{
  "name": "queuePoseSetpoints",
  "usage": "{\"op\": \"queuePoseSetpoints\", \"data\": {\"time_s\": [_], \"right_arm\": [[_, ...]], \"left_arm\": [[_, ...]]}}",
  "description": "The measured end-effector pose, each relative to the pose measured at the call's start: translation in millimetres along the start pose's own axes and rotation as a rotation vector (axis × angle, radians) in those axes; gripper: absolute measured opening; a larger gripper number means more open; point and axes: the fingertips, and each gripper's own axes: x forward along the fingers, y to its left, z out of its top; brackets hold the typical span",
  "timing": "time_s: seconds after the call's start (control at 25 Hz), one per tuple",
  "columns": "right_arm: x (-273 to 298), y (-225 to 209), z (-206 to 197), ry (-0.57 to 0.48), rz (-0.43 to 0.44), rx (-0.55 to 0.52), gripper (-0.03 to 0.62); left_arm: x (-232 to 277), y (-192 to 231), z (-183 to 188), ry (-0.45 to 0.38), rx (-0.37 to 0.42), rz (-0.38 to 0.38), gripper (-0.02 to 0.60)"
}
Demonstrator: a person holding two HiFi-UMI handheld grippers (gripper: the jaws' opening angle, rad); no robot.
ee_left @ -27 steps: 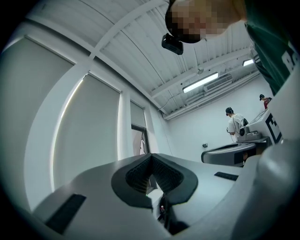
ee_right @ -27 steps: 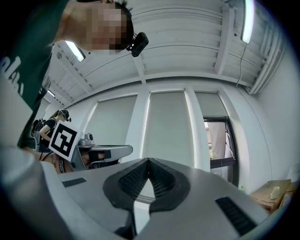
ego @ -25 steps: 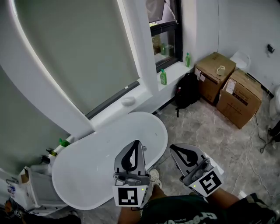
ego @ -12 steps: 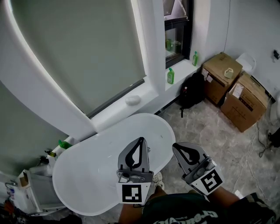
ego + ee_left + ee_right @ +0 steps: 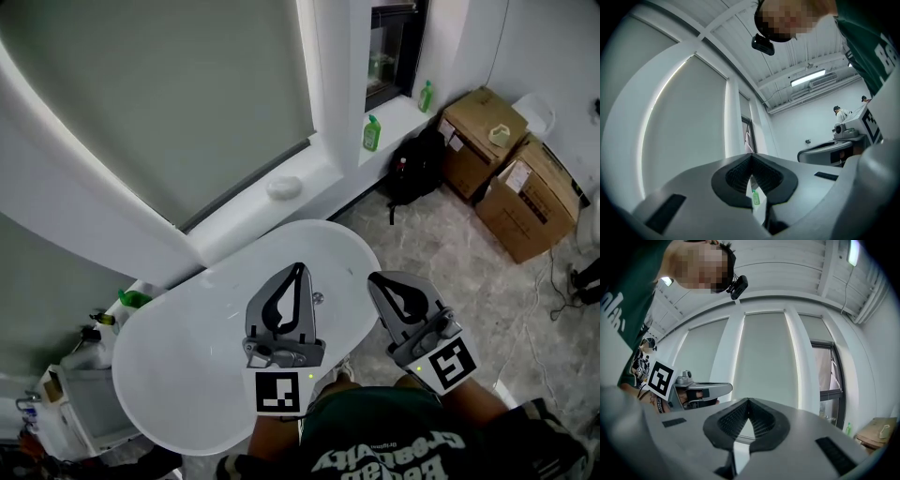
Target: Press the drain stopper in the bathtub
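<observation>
1. My left gripper [image 5: 298, 269] has its jaws pressed together with nothing between them; it hangs over the white bathtub [image 5: 178, 366]
2. My right gripper [image 5: 373, 278], at its 3 o'clock, is likewise closed and empty, by the tub's 3 o'clock rim
3. The drain stopper [image 5: 318, 298] shows as a small metal spot on the tub floor, just at 3 o'clock of the left jaws, untouched
4. Farther out at 1 o'clock a green bottle [image 5: 372, 133] stands on the sill [image 5: 403, 111], with a black backpack [image 5: 417, 164] and cardboard boxes [image 5: 497, 178] at 2 o'clock

Left claw [image 5: 751, 156] closed, empty, green bottle [image 5: 755, 198] beyond
</observation>
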Motion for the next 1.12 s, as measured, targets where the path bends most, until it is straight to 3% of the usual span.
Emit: {"op": "queuePoseSetpoints", "data": {"time_s": [0.12, 0.36, 0.64, 0.84, 1.12], "right_arm": [[17, -6, -1, -0.022, -0.014, 0.009, 0.015], [30, -18, -24, 0.038, -0.061, 0.033, 0.015], [35, -26, -36, 0.047, -0.056, 0.029, 0.015], [41, -38, -46, 0.032, -0.022, 0.062, 0.015], [61, -45, -85, 0.077, 0.089, 0.147, 0.015]], "left_arm": [[14, 10, -9, 0.013, 0.002, -0.023, 0.008], [33, 16, -30, 0.02, -0.033, -0.062, 0.008], [42, 10, -51, 0.059, -0.069, -0.069, 0.008], [53, 7, -64, 0.097, -0.069, -0.046, 0.008], [69, 2, -93, 0.148, -0.071, 0.012, 0.008]]}}
